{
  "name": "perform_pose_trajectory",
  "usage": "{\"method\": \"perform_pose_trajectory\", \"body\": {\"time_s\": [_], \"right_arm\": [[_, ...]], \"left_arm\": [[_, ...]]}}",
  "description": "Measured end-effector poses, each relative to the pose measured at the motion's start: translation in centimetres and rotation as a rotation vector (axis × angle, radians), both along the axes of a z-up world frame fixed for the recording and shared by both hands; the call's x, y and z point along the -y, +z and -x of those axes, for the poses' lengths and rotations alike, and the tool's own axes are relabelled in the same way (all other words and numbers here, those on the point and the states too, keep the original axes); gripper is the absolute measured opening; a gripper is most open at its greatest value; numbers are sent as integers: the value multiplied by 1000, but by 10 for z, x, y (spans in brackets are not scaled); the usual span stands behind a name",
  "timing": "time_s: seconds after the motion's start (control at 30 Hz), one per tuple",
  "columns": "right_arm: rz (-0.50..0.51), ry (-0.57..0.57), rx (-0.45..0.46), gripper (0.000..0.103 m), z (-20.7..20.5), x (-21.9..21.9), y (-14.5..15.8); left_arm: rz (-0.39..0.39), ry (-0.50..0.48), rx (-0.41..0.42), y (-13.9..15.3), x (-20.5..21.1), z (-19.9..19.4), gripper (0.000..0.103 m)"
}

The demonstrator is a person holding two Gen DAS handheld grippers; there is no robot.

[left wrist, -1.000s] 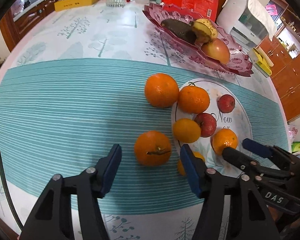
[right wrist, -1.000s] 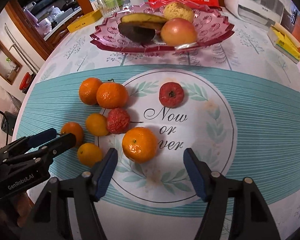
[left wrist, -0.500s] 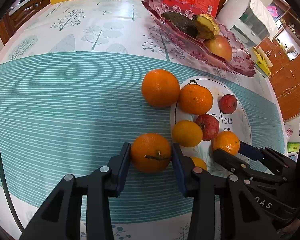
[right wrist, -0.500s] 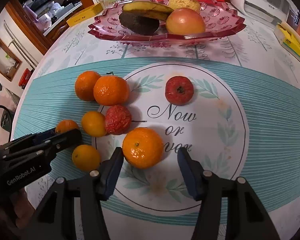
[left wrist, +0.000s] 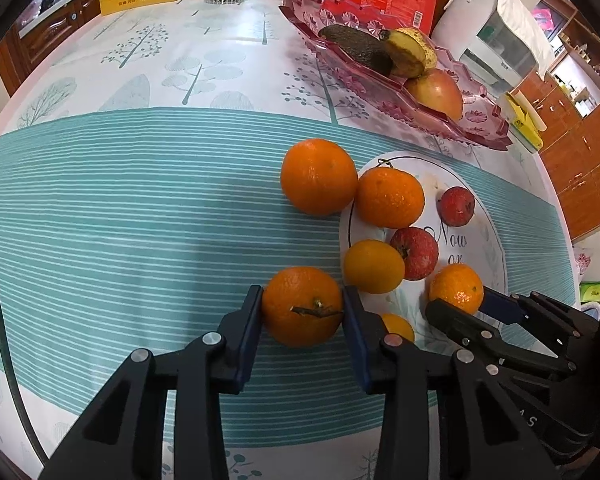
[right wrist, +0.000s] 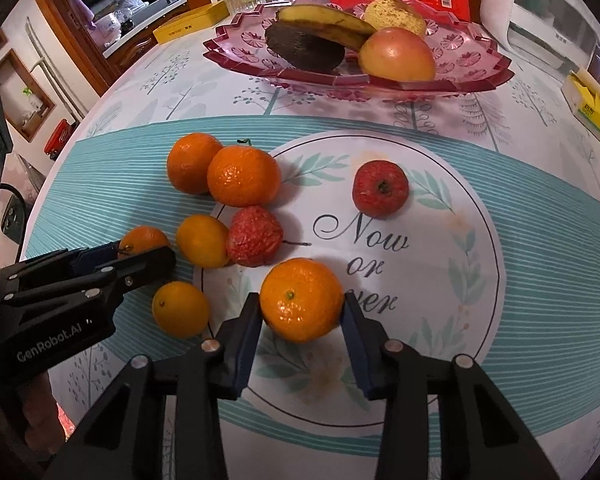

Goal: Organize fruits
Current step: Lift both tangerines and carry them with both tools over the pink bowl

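Observation:
Several oranges and two small red fruits lie on the teal-striped tablecloth around a printed white circle point(right wrist: 440, 280). My left gripper point(left wrist: 302, 310) is shut on an orange with a stem point(left wrist: 302, 306), which rests on the cloth. My right gripper point(right wrist: 302, 308) is shut on another orange point(right wrist: 301, 299) on the printed circle. The left gripper also shows in the right wrist view point(right wrist: 136, 258), and the right gripper in the left wrist view point(left wrist: 466, 308). A pink glass fruit dish point(right wrist: 472, 68) at the back holds an avocado, a banana, an apple and a yellow fruit.
Two big oranges point(right wrist: 242, 182) touch at the circle's left edge. A small orange point(right wrist: 180, 309) lies between the grippers. Red fruits lie at the circle's left point(right wrist: 254, 236) and upper middle point(right wrist: 380, 189). A red box, a white appliance point(left wrist: 496, 32), a glass and a yellow box stand behind.
Both grippers moved forward and closed, each from wide open around its orange to jaws pressed on its sides. The other fruits have not moved.

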State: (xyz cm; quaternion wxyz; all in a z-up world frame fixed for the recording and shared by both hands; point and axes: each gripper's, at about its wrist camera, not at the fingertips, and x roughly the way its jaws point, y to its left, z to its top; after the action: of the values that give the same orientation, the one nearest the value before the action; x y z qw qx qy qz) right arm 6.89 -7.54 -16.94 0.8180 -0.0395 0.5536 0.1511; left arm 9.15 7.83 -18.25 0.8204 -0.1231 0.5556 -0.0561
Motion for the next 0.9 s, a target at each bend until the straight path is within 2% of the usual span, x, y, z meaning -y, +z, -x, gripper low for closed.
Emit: {"method": "perform_pose_trajectory", "body": {"time_s": [0.2,0.47,0.7,0.9], "right_arm": [[-4,-20,9,40,6,10,7],[-30,-18,55,40,15,20,32],[-68,-26,142,40,17,33,80],[-90,-37,226,40,7,44,131]], "left_arm": [[6,-4,3,5,1,10,37],[-4,-21,72,38,11,22,36],[-34,-54,154,86,28,25,36],[-57,-70,255,150,34,11,36]]}}
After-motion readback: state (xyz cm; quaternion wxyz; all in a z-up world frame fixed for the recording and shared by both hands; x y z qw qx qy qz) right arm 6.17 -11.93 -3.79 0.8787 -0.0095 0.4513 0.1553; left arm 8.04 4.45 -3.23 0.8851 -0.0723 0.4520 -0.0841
